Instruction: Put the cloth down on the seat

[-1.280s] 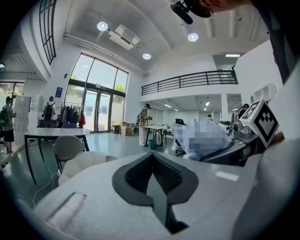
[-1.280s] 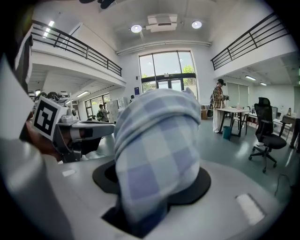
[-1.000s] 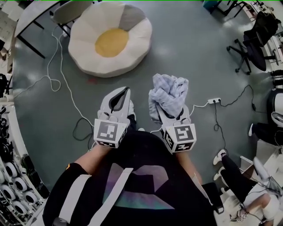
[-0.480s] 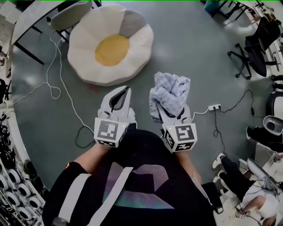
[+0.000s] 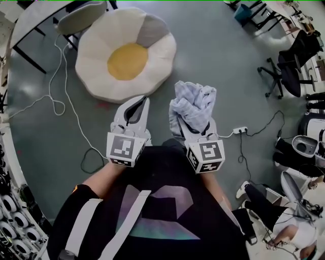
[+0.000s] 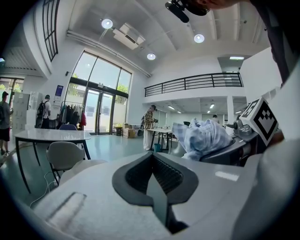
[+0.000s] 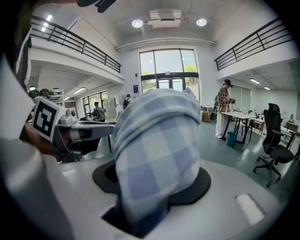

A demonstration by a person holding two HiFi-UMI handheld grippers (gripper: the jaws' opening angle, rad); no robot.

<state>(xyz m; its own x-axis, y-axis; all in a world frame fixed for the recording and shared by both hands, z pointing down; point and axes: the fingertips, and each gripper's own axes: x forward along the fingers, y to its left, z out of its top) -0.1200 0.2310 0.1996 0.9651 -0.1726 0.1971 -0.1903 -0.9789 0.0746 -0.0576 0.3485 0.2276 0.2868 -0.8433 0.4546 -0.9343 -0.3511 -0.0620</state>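
Grey floor (image 5: 223, 61) fills the head view, and on it, at 11 o'clock from my two tools, lies the seat (image 5: 96, 71): a round, fried-egg-shaped cushion with white padded segments, one grey segment and a yellow centre. Nothing rests on it. Beyond it, at 10 o'clock, stand a white table (image 5: 33, 20) on black legs and a pale chair (image 5: 81, 14). Black office chairs (image 5: 289, 71) are grouped at 2 o'clock, well apart from the seat.

I stand at 6 o'clock in a dark top and hold both tools out ahead of me, side by side and near each other. My left gripper (image 5: 139, 107) points toward the near rim of the seat. Its jaws are pressed together with nothing between them, as the left gripper view shows plainly. My right gripper (image 5: 199, 133) is clamped on the cloth (image 5: 194, 104), a blue-and-white checked fabric bunched into a loose bundle. The cloth rises from between the jaws and hides their tips. In the right gripper view it fills the middle of the frame.

The cloth is off the floor and clear of the seat, at 4 o'clock from the cushion's yellow centre.

A white cable (image 5: 68, 91) runs from the table area across the floor at 9 o'clock. A white power strip (image 5: 239, 130) lies at 3 o'clock from my right gripper, with a dark lead running off it.
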